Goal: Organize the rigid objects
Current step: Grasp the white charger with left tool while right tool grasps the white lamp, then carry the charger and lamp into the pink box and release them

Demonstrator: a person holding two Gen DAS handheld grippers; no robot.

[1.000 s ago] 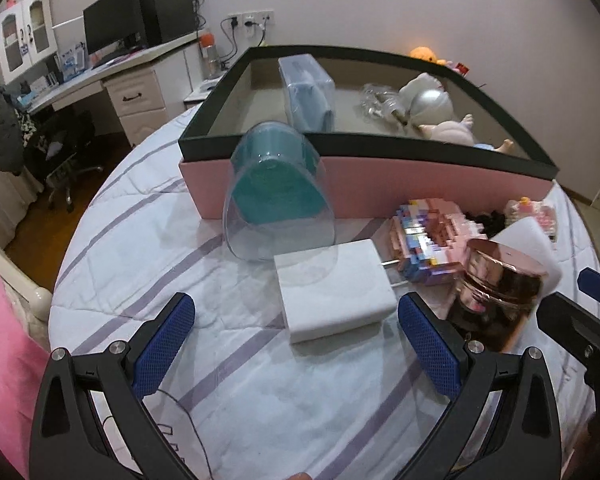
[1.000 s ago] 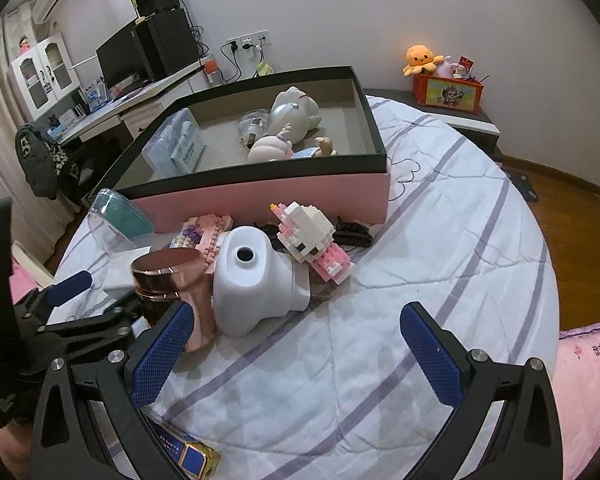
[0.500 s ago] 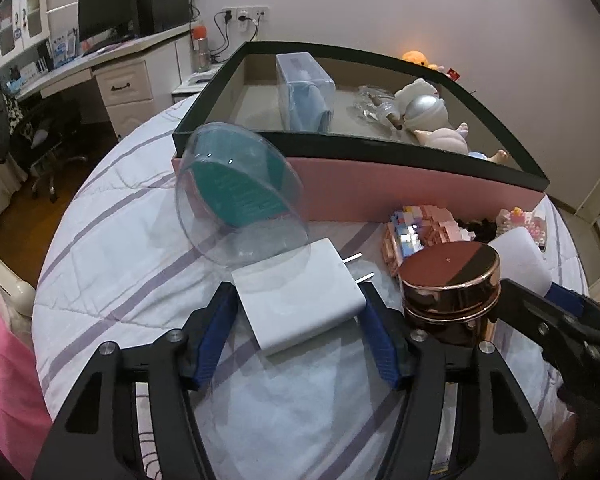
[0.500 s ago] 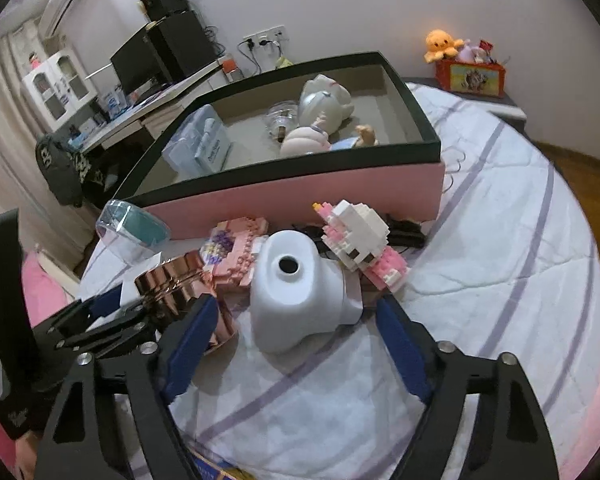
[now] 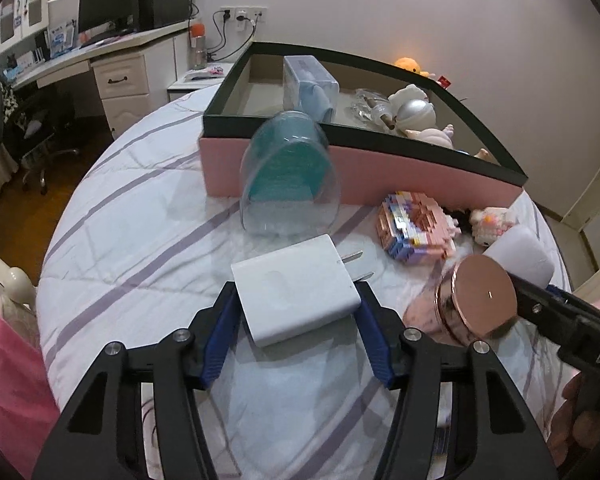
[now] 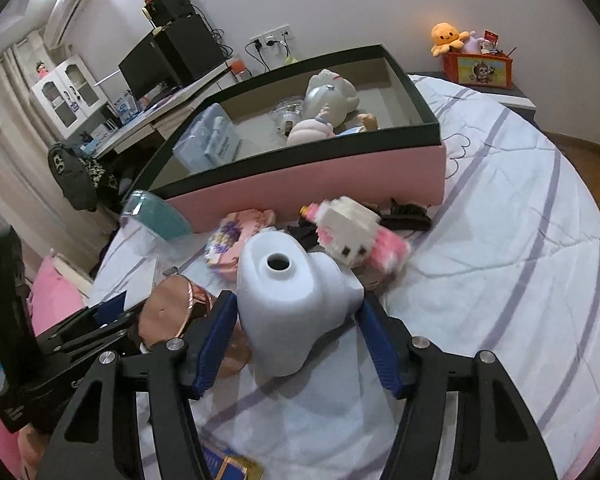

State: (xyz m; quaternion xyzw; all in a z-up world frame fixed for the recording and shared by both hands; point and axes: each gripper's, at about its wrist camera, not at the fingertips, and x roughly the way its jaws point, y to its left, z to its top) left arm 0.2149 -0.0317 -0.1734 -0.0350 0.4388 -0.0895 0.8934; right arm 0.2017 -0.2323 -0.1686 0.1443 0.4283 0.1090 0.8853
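Note:
A white charger plug (image 5: 296,292) lies on the striped bed cover between the blue pads of my left gripper (image 5: 298,296). Its jaws are closing and both pads touch the charger's sides. My right gripper (image 6: 297,302) is also closing, pads pressed on a white vessel (image 6: 292,300) with a round hole on top. A rose-gold jar (image 5: 476,300) stands between the two grippers. The pink box with a dark rim (image 5: 380,172) sits beyond, holding dolls and a clear case. A white-pink block toy (image 6: 356,232) beside the vessel is blurred.
A clear tub with teal contents (image 5: 288,184) leans on the box front. A pink block toy (image 5: 416,224) and a black clip (image 6: 408,216) lie before the box. Desk with monitor (image 5: 112,16) stands far left. A small blue-gold item (image 6: 228,468) lies under my right gripper.
Both grippers went from wide open to narrowed around their objects. The left one moved forward onto the charger; the right one closed in on the white vessel, and the block toy shifted.

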